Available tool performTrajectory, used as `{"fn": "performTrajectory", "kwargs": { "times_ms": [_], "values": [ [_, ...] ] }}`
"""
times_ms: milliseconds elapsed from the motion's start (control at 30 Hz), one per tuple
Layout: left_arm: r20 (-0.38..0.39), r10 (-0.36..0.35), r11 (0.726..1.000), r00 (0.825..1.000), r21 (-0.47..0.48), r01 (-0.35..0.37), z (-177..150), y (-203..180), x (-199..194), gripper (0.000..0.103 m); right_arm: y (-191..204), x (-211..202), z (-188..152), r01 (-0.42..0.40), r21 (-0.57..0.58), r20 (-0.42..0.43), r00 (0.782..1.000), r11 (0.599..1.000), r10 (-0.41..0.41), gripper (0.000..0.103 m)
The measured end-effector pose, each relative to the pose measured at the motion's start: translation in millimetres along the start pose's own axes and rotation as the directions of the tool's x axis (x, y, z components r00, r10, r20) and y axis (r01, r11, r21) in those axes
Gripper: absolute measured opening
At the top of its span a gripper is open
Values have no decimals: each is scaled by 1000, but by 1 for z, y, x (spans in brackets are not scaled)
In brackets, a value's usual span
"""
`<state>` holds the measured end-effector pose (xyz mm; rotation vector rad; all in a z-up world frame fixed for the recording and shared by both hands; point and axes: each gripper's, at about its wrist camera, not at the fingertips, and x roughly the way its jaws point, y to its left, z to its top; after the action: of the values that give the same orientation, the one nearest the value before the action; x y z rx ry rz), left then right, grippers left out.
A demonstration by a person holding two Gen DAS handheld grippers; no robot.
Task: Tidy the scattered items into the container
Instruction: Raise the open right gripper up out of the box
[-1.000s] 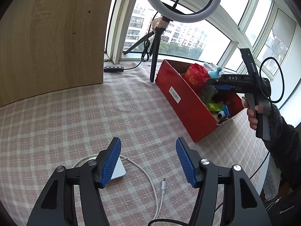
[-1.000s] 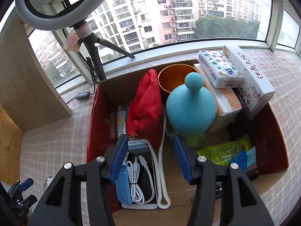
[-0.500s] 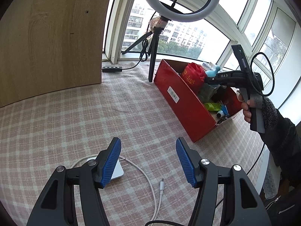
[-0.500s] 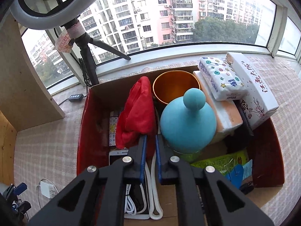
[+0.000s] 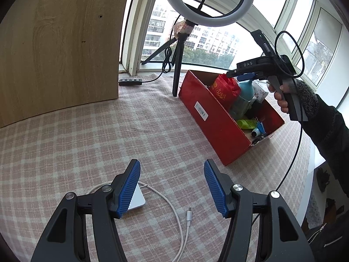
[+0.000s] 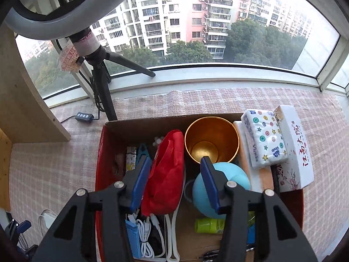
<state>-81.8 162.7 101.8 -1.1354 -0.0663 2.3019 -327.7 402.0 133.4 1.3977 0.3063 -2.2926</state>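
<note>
Right tongs (image 6: 175, 181) reopened wide and empty above red box (image 5: 214, 128); left tongs (image 5: 172, 187) wide, charger (image 5: 137, 200) beneath, outstanding.

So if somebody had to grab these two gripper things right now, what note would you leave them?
Left gripper: open, empty, low over the white charger block with its white cable on the checked tablecloth.
Right gripper: open, empty, above the red cardboard box.
Done: red bag, gold cup, blue bottle and tissue packs are boxed.
Left: charger into the box.
</note>
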Motion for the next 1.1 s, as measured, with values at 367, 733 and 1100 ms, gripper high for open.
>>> {"fn": "performTrajectory", "kwargs": {
  "times_ms": [367,733,1100],
  "values": [
    [-10,4,1000,1000,-9,-4,0,2,4,59,15,12,13,32,-199,19,999,979,-29,6],
    [-1,10,1000,1000,2,-10,1,-2,-2,59,17,-17,16,25,-231,123,992,973,4,28],
    [2,48,999,999,-12,-48,-7,5,-17,59,11,-30,-65,-275,-71,-9,961,959,275,20]
  ]
}}
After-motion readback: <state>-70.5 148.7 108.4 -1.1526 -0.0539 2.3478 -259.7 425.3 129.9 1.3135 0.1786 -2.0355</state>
